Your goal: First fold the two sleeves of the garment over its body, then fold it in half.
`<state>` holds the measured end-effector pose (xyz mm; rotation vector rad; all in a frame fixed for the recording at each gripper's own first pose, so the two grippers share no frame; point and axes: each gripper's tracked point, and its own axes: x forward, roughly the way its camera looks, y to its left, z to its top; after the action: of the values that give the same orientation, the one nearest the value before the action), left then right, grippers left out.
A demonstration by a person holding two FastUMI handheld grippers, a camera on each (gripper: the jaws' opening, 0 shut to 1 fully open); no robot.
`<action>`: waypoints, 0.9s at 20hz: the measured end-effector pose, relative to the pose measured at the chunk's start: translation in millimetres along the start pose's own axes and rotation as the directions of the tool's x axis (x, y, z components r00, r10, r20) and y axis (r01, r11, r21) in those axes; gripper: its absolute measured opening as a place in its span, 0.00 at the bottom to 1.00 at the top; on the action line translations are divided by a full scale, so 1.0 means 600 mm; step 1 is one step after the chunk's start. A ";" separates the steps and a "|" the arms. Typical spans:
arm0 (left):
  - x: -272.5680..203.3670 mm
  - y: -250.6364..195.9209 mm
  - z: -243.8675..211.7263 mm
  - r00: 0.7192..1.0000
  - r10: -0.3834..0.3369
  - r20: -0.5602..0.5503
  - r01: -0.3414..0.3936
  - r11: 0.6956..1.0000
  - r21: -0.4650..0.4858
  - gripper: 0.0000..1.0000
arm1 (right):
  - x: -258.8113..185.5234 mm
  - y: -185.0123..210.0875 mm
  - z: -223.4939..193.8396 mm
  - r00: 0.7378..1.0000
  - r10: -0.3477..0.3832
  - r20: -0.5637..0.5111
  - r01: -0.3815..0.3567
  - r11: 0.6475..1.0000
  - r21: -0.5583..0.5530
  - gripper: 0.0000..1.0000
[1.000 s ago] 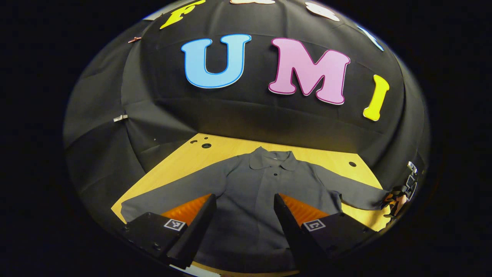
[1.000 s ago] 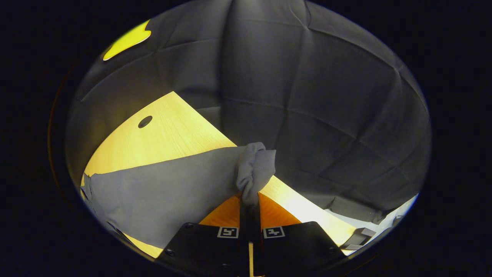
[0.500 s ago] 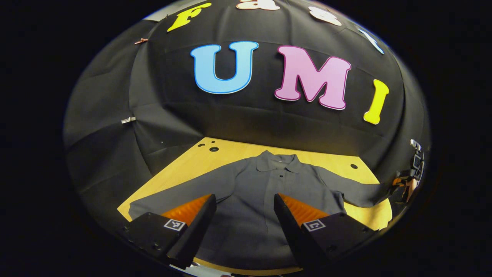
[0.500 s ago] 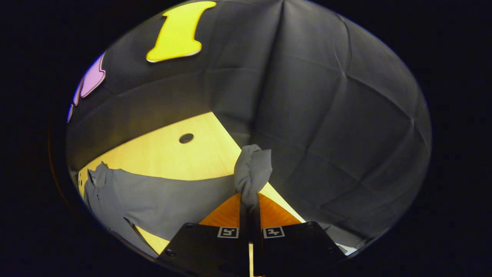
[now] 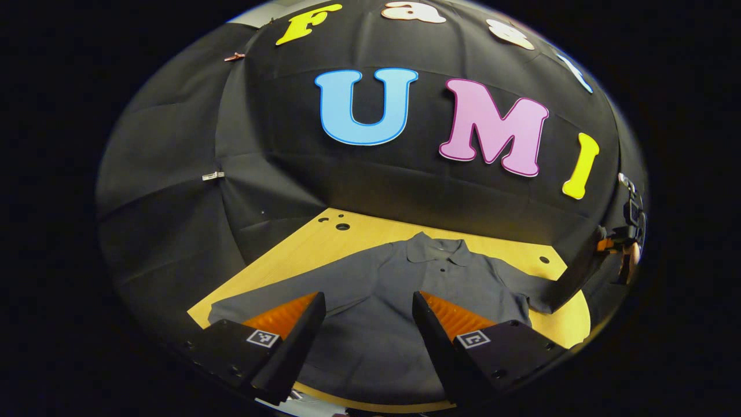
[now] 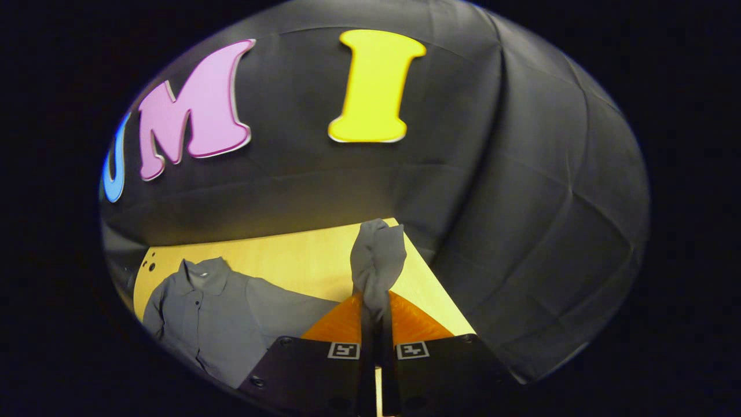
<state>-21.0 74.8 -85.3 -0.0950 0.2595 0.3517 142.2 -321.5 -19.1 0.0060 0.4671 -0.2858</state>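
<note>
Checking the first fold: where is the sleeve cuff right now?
The cuff is pinched in the right gripper, lifted above the table's right corner; the shirt lies to its left.

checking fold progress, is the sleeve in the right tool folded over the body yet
Not yet. The right tool is shut on the sleeve's cuff, holding that sleeve lifted off the table, beside the body.

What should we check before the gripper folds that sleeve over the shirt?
1. Right hand-held gripper pinches the cuff: ok.
2. Right sleeve lifted off the table: ok.
3. Shirt body lies flat, collar away from us: ok.
4. Left hand-held gripper open, hovering over the shirt's lower body: ok.
5. Left sleeve folded yet: not ok.
6. How firm the grip is: cannot tell.
</note>
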 end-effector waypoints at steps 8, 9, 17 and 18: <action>-0.005 0.051 0.011 0.999 0.022 0.023 -0.021 0.999 -0.037 0.95 | -0.057 0.229 0.094 0.972 0.229 0.052 -0.225 0.972 -0.065 0.08; -0.005 0.060 0.011 0.999 0.027 0.023 -0.027 0.999 -0.040 0.95 | -0.058 0.274 0.087 0.966 0.257 0.041 -0.254 0.965 -0.069 0.08; -0.015 0.131 -0.019 0.997 0.080 -0.008 -0.081 0.989 -0.126 0.96 | -0.100 0.559 0.017 0.884 0.461 -0.081 -0.468 0.866 -0.177 0.08; -0.019 0.144 -0.027 0.995 0.100 -0.014 -0.101 0.985 -0.138 0.96 | -0.106 0.592 0.008 0.871 0.483 -0.096 -0.492 0.853 -0.172 0.08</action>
<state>-65.7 149.8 -102.0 -0.2202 0.2477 0.4693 186.9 36.4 -7.7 -0.0560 0.5243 0.2642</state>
